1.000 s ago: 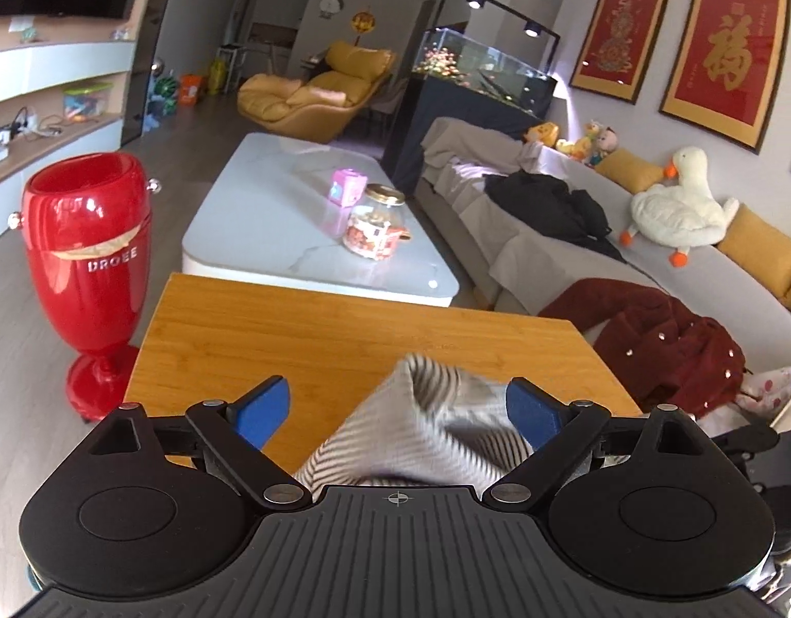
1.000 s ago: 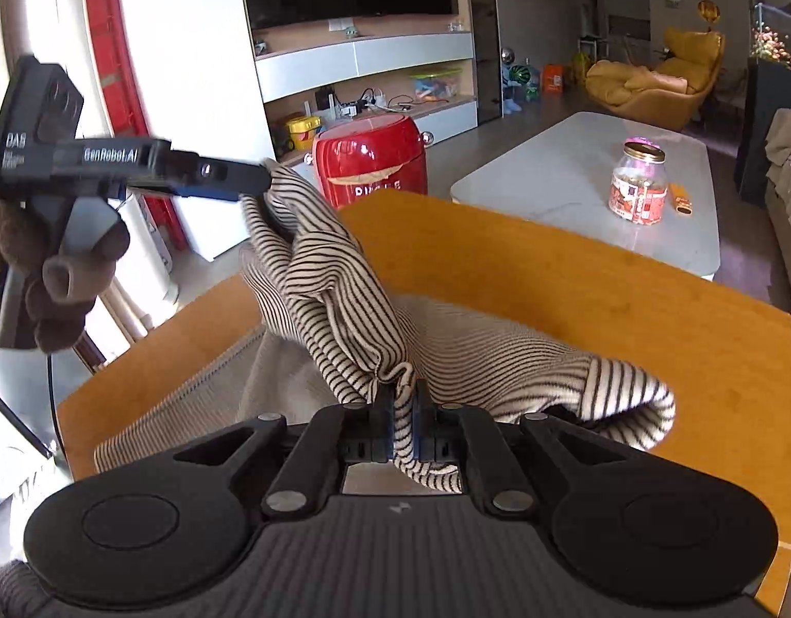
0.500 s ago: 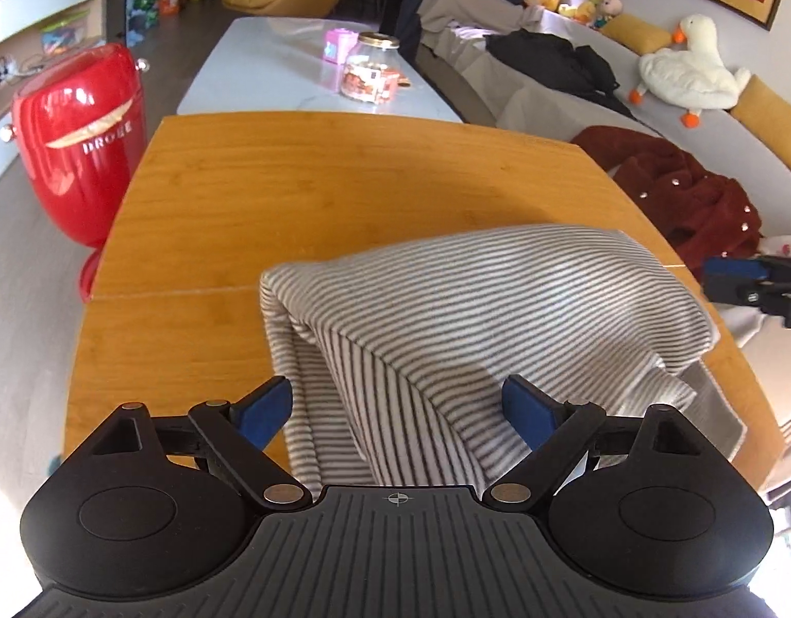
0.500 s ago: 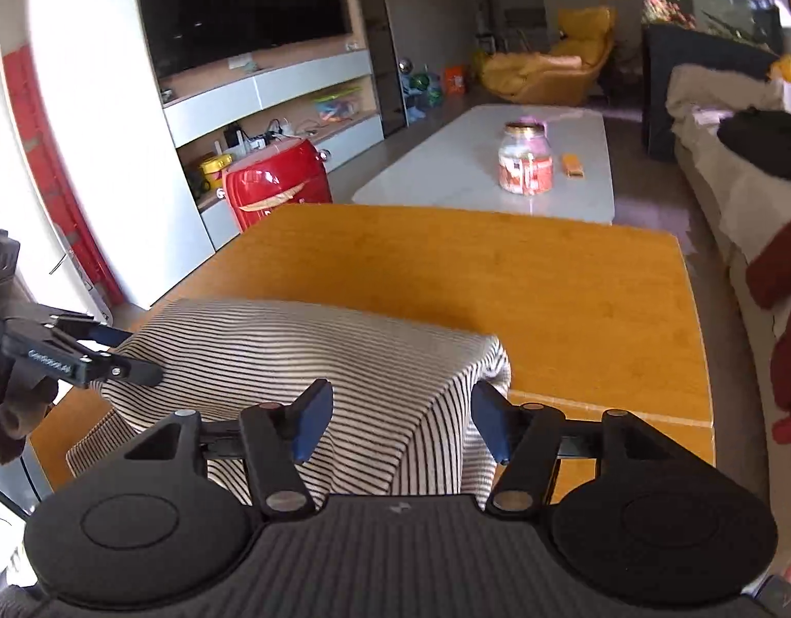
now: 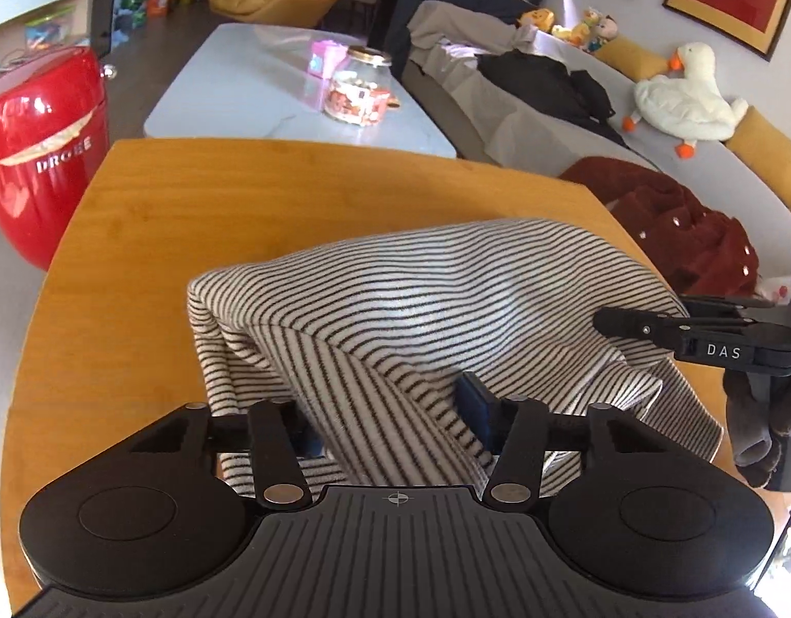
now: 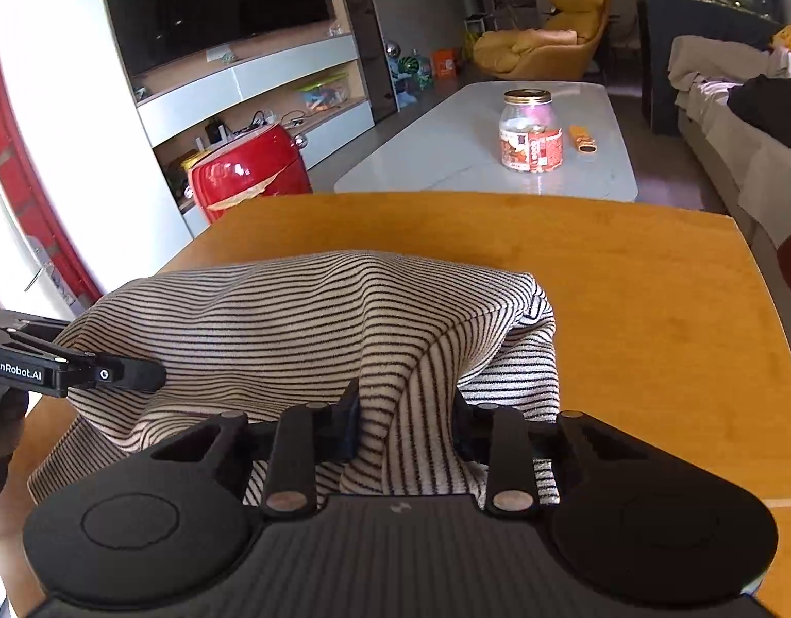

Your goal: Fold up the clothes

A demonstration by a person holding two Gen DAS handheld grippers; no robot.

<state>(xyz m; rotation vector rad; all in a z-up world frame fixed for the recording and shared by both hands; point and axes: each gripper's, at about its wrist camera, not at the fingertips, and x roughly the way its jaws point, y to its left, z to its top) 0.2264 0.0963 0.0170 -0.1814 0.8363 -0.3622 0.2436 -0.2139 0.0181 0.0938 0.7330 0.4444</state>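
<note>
A striped garment lies heaped on a wooden table, filling the lower middle of both wrist views, as two hand-held grippers close in on it from opposite sides. In the left wrist view, the left hand-held gripper has a ridge of striped cloth running between its blue pads, and its jaws are closing; the pads appear to meet the fabric, though the left pad is largely hidden behind cloth. At the right edge of that frame the right hand-held gripper reaches in over the garment's far side. In the right wrist view, the right hand-held gripper likewise straddles a raised fold with its jaws closing, the cloth bunched between the pads (how firmly it is pinched cannot be told).

The risk from here is a bad pinch. Each gripper seems to have gathered a thick bunch rather than a clean edge, so a lift could drag several layers at once and leave the fold crooked, or the soft knit could slip free from one side and collapse. The garment's lower right hem sits close to the table's edge and could slide off if pulled that way.
</note>
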